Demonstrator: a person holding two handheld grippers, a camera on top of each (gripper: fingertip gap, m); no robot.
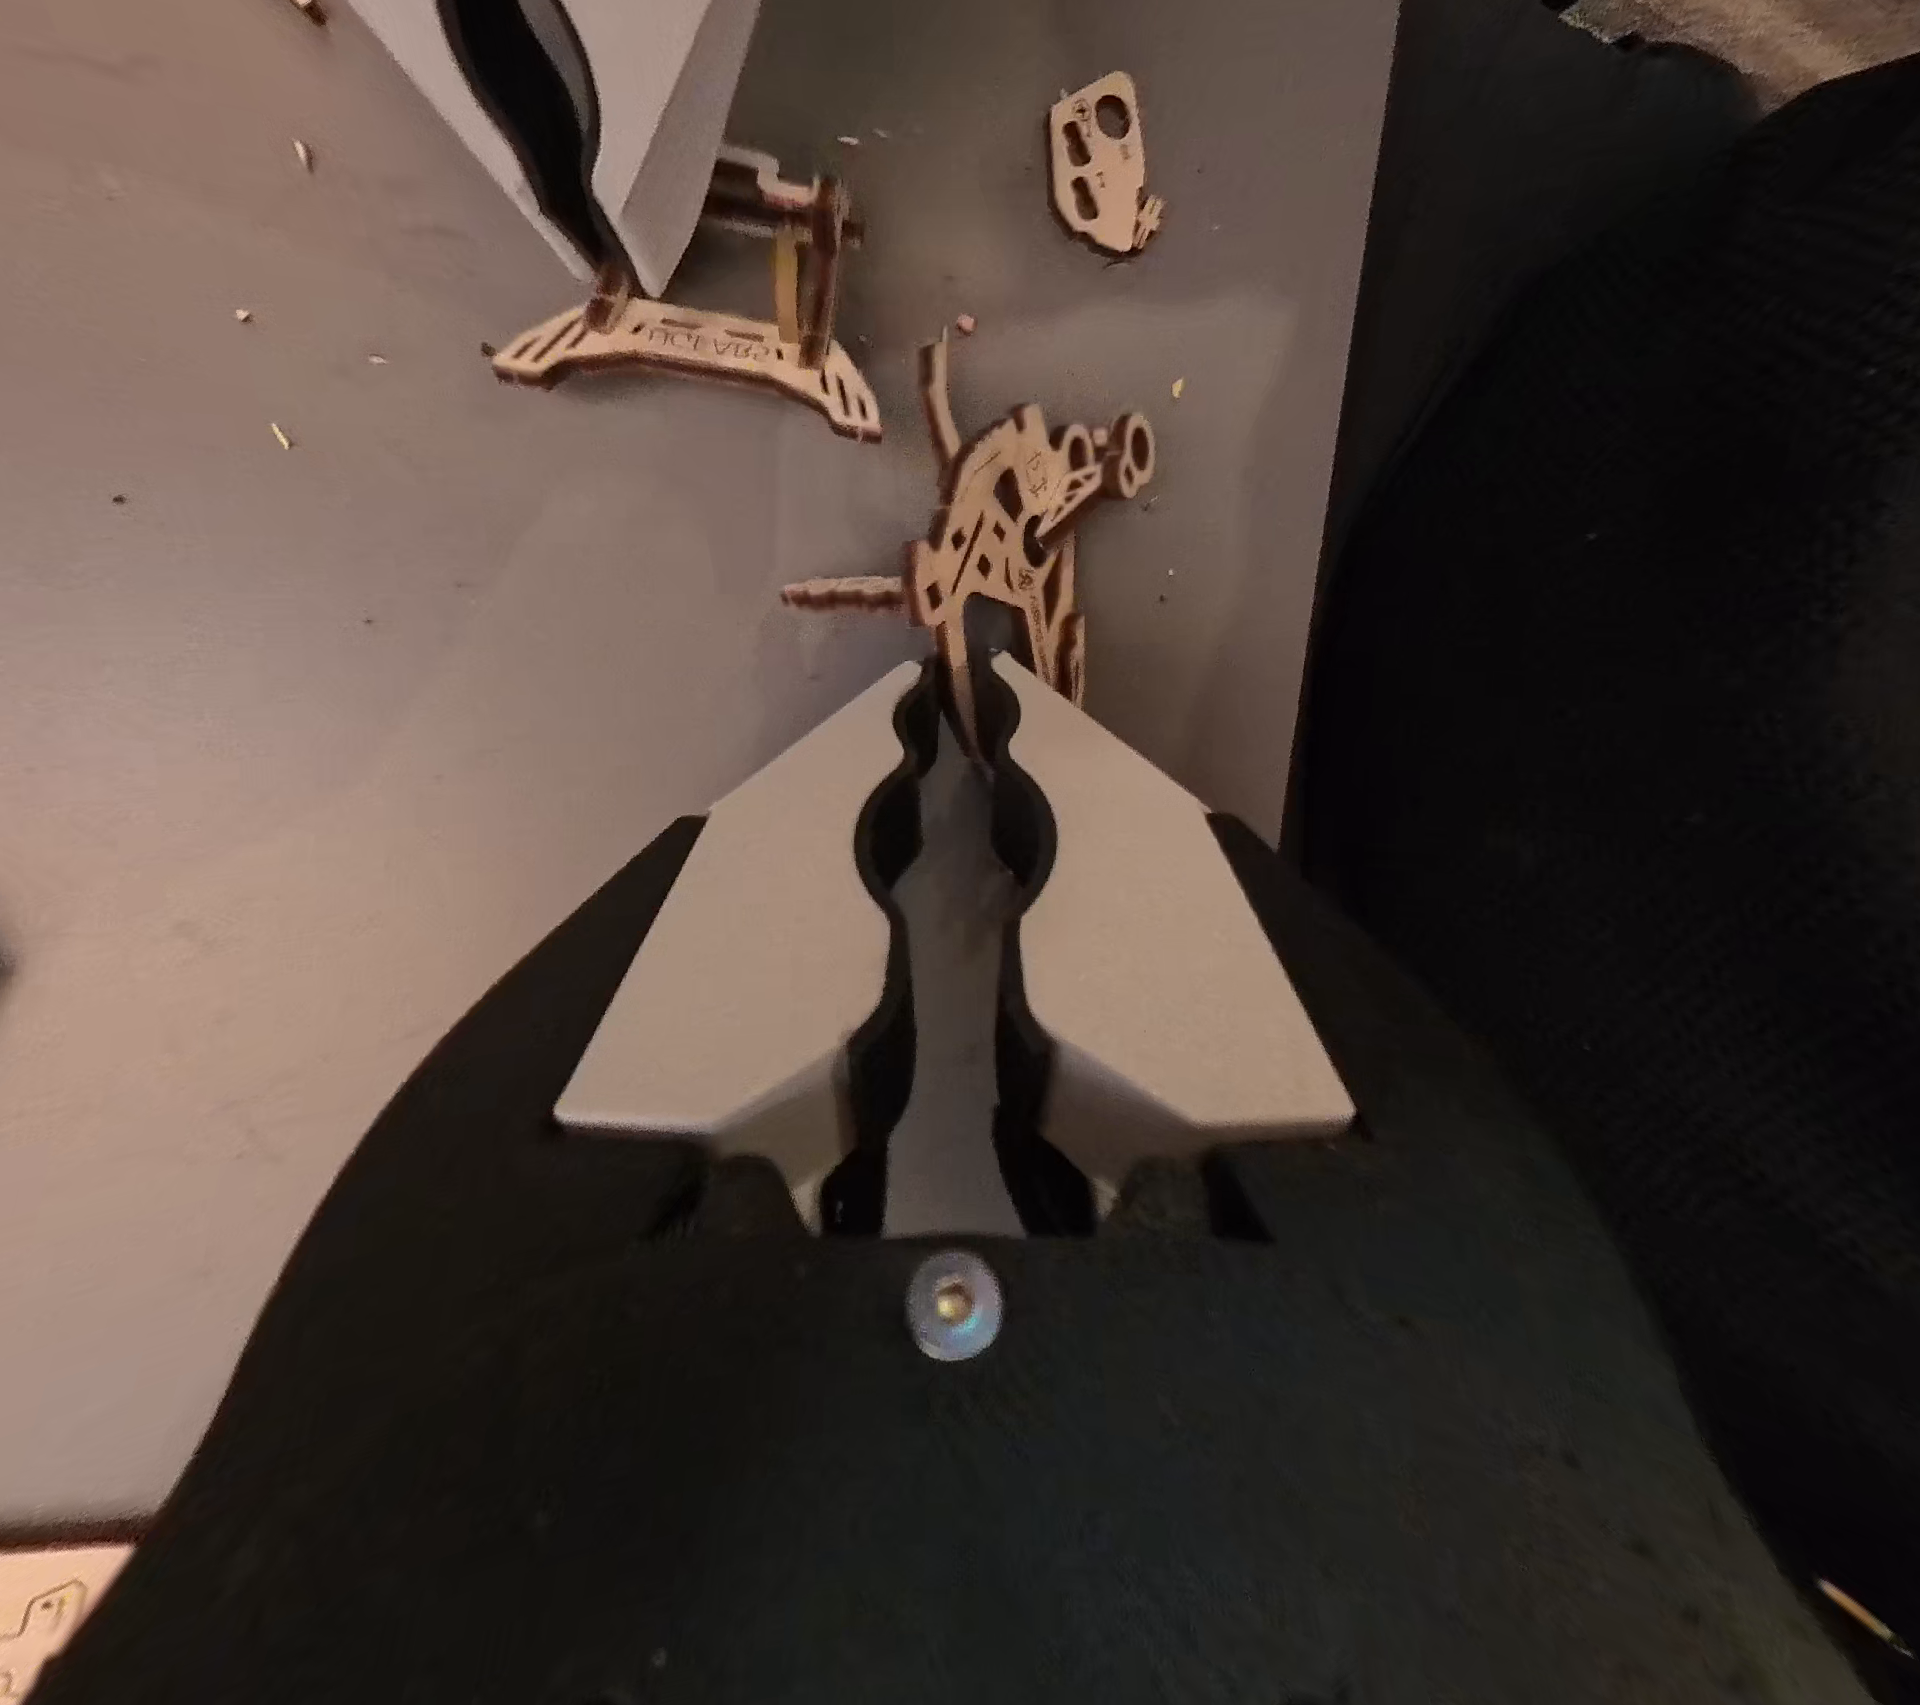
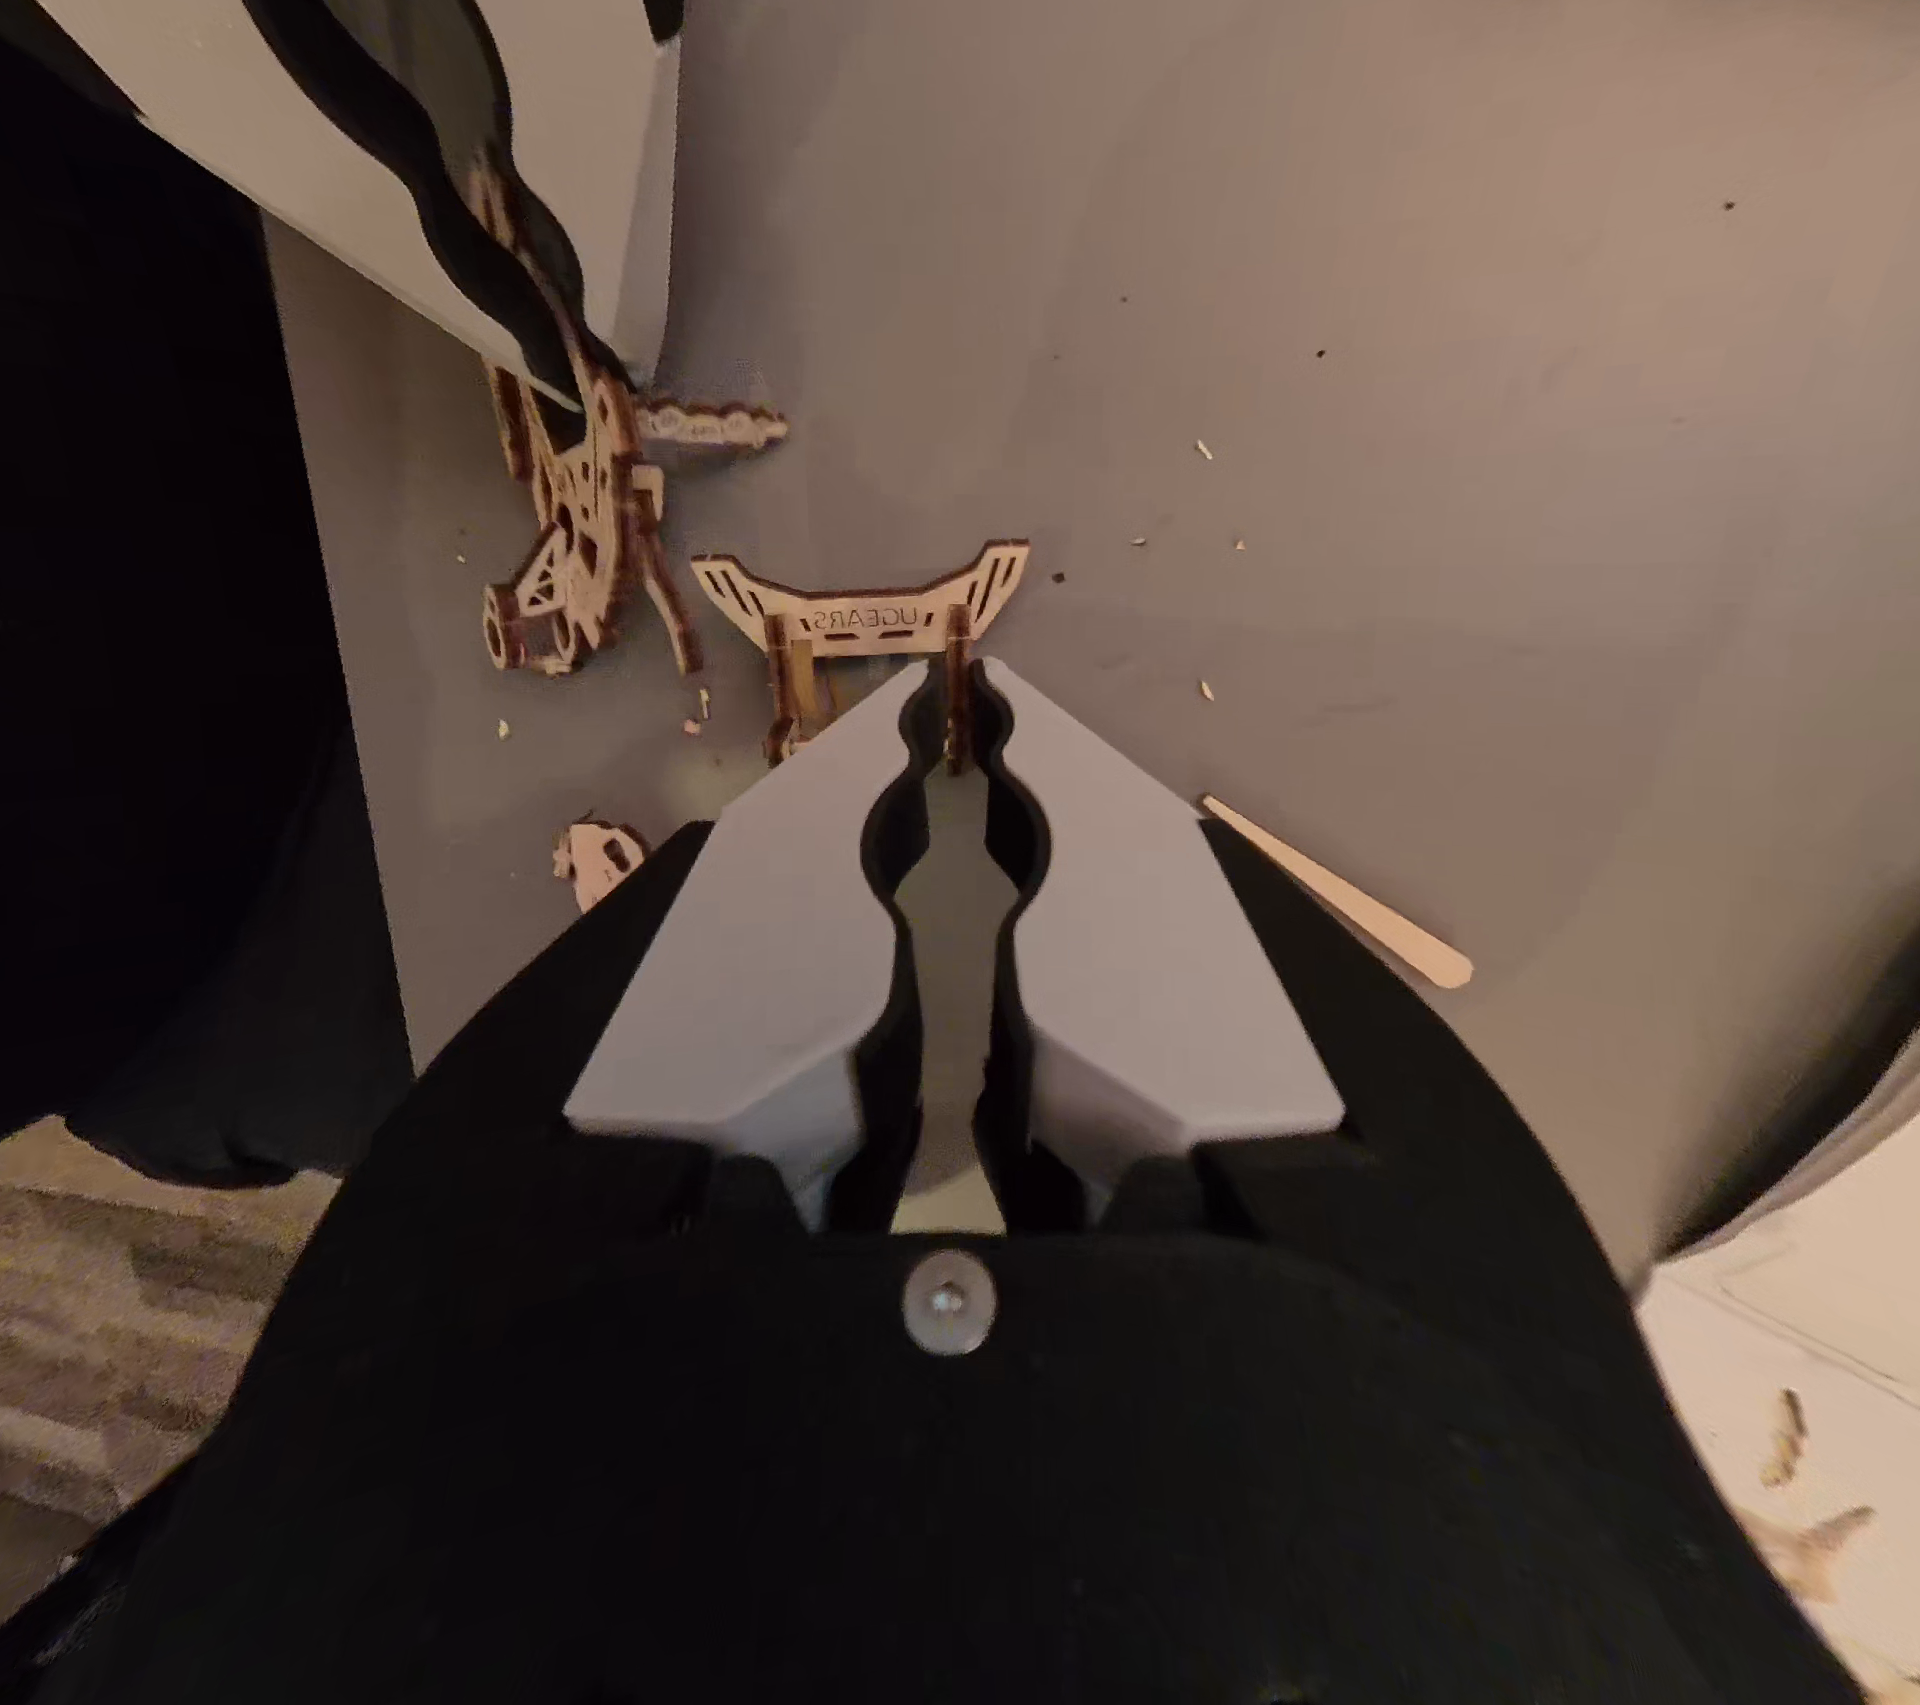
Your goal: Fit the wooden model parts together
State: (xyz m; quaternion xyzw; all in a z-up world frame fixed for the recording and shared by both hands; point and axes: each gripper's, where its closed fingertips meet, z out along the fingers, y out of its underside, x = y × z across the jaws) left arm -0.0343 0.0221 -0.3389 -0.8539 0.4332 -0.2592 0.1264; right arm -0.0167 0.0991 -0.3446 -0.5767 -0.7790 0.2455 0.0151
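My left gripper (image 1: pixel 961 676) is shut on the lower edge of a wooden model frame (image 1: pixel 1003 528), an openwork piece with round ends and a notched pin (image 1: pixel 840 593) sticking out sideways. It holds the frame just above the grey table (image 1: pixel 312 668). My right gripper (image 2: pixel 956 681) is shut on one upright of a small wooden stand (image 2: pixel 862 611) with a curved base plate. The stand (image 1: pixel 686 351) shows in the left wrist view too, to the left of the frame and apart from it. In the right wrist view the frame (image 2: pixel 582 533) hangs from the left gripper at upper left.
A small flat wooden part (image 1: pixel 1101 164) lies beyond the frame, and shows by my right gripper (image 2: pixel 597 860). A wooden stick (image 2: pixel 1340 892) lies to the right. Wood crumbs dot the table. Dark cloth (image 1: pixel 1558 720) borders the table edge. A white sheet (image 2: pixel 1787 1395) lies at lower right. My right fingertips sit around 8 cm from my left ones.
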